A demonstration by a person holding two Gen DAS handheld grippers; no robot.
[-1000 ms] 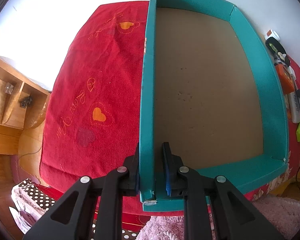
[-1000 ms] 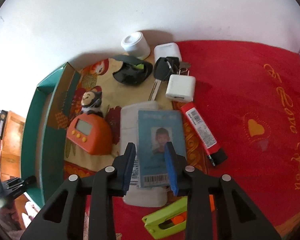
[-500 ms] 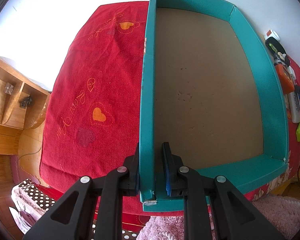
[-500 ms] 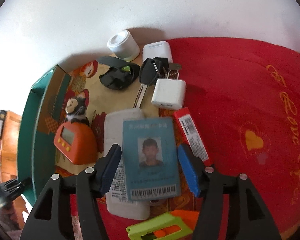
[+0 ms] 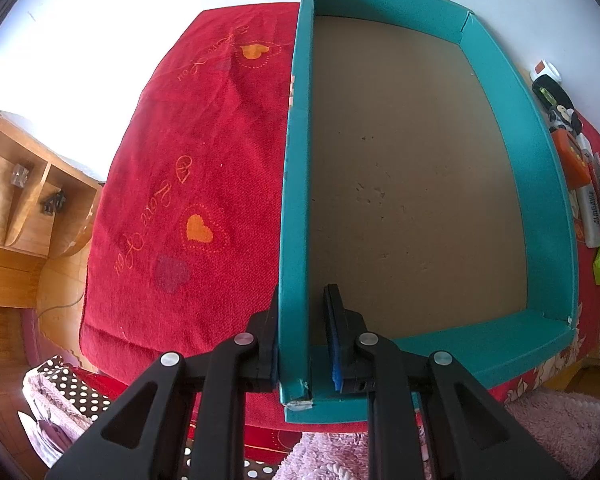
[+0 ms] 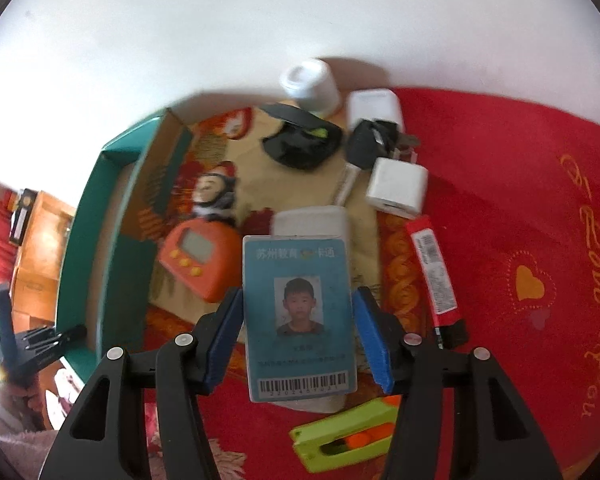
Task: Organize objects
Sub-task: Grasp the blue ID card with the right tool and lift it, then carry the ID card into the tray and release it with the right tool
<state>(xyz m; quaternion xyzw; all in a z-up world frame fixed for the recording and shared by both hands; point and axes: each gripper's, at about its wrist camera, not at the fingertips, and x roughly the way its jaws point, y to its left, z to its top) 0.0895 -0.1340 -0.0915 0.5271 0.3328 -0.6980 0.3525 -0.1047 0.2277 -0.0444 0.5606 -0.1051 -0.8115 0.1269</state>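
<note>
Between the blue pads of the right gripper [image 6: 298,340] lies a blue ID card [image 6: 300,322], its edges just clear of the pads as the jaws are closing. Under the card sits a white block [image 6: 310,222], with an orange timer [image 6: 194,260] to its left and a red tube [image 6: 434,276] to its right. The left gripper [image 5: 304,336] is clamped on the near wall of the teal box [image 5: 296,200], which stands on the red cloth [image 5: 188,160].

the blue card [image 6: 298,316] hides most of the white pack [image 6: 312,222] under it. the small print on the card is blurred. the green cutter [image 6: 346,438] is partly behind a finger [image 6: 374,340]. the objects [image 5: 580,168] at the right edge of the red cloth [image 5: 188,152] are too small to tell.
</note>
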